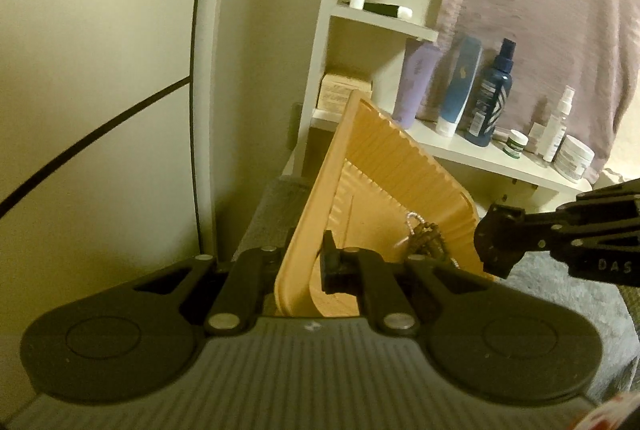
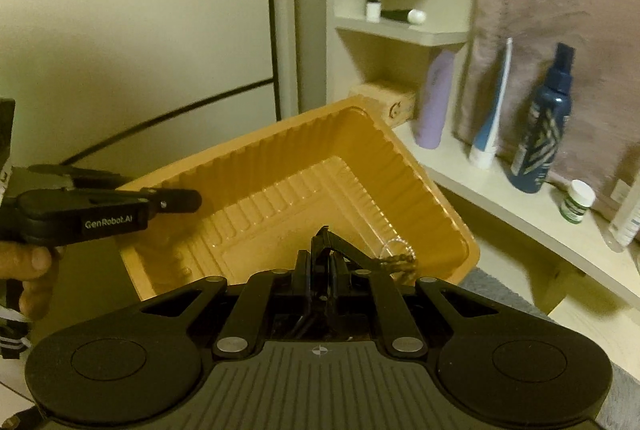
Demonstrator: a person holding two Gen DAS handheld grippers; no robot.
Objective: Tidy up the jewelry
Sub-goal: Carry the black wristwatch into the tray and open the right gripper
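Note:
An orange ribbed plastic tray (image 1: 380,158) (image 2: 280,198) is held tilted in front of a shelf unit. My left gripper (image 1: 308,254) (image 2: 192,200) is shut on the tray's left rim, one finger inside and one outside. A brown bead necklace (image 1: 428,240) (image 2: 400,262) with a silver ring (image 1: 414,220) (image 2: 394,244) lies in the tray's near right corner. My right gripper (image 2: 322,238) (image 1: 490,242) reaches over that corner with its jaws together. A thin dark cord runs from its tips to the beads.
Behind the tray, a cream shelf (image 2: 500,198) holds a lavender bottle (image 1: 416,82), a blue spray bottle (image 2: 544,134), small jars and a wooden box (image 1: 344,90). A pink cloth (image 1: 540,10) hangs at the right. A grey mat (image 1: 560,294) lies below. A hand (image 2: 28,262) holds the left gripper.

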